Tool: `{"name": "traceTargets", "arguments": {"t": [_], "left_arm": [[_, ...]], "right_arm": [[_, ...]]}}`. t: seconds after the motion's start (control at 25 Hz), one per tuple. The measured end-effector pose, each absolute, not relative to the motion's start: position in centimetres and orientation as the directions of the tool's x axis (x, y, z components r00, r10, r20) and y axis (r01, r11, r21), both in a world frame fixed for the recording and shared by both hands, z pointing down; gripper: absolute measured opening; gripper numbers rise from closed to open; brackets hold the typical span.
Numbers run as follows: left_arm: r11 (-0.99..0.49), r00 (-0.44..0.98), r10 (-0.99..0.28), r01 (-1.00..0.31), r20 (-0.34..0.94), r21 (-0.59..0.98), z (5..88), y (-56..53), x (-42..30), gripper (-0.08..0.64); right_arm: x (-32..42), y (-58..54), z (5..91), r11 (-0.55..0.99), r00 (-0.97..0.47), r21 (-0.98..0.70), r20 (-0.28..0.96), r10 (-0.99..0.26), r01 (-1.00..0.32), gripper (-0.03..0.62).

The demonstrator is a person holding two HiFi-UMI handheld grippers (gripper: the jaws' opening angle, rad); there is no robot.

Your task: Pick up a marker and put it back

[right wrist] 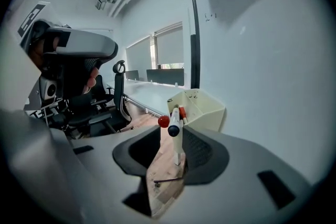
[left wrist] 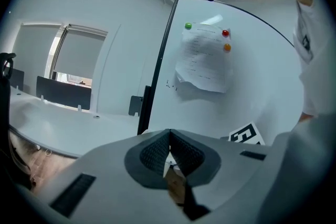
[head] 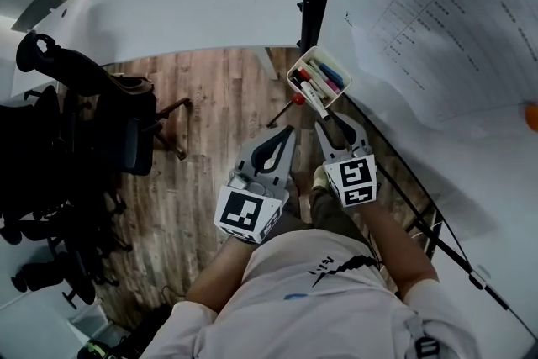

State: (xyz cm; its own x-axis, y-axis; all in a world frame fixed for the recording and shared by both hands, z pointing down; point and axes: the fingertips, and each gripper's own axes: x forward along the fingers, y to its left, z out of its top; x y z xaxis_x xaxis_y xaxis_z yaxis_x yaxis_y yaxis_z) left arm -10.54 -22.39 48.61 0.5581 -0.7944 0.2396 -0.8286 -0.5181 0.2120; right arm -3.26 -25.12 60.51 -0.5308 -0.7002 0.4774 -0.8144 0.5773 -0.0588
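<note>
A white marker (head: pixel 313 99) with a dark cap sticks out of the cream marker holder (head: pixel 293 81) fixed at the whiteboard's edge, among red, blue and pink markers. My right gripper (head: pixel 336 124) sits just below the holder. In the right gripper view the white marker (right wrist: pixel 176 136) stands between the jaws of my right gripper (right wrist: pixel 172 131), close against the right pad, and the jaws stand apart around it. The holder (right wrist: pixel 210 113) is right behind. My left gripper (head: pixel 288 133) hangs beside it, shut and empty; its pads meet in the left gripper view (left wrist: pixel 169 135).
The whiteboard (head: pixel 437 147) fills the right, with a printed sheet (head: pixel 445 4) and an orange magnet (head: pixel 532 115). A red knob (head: pixel 298 99) sits under the holder. Black office chairs (head: pixel 76 122) stand left on the wooden floor, and a white desk (head: pixel 185 4) is beyond.
</note>
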Motion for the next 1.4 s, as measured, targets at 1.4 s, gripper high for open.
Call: {"name": "traceTargets", "arguments": {"t": [1.4], "left_arm": [[-0.596,0.633,-0.755,-0.772,0.174,0.223,44.6,-24.1,-8.2,0.011]], "right_arm": [[-1.1,-25.4,50.2,0.553,-0.547,-0.097,0.367,-0.753,-0.827,0.077]]}}
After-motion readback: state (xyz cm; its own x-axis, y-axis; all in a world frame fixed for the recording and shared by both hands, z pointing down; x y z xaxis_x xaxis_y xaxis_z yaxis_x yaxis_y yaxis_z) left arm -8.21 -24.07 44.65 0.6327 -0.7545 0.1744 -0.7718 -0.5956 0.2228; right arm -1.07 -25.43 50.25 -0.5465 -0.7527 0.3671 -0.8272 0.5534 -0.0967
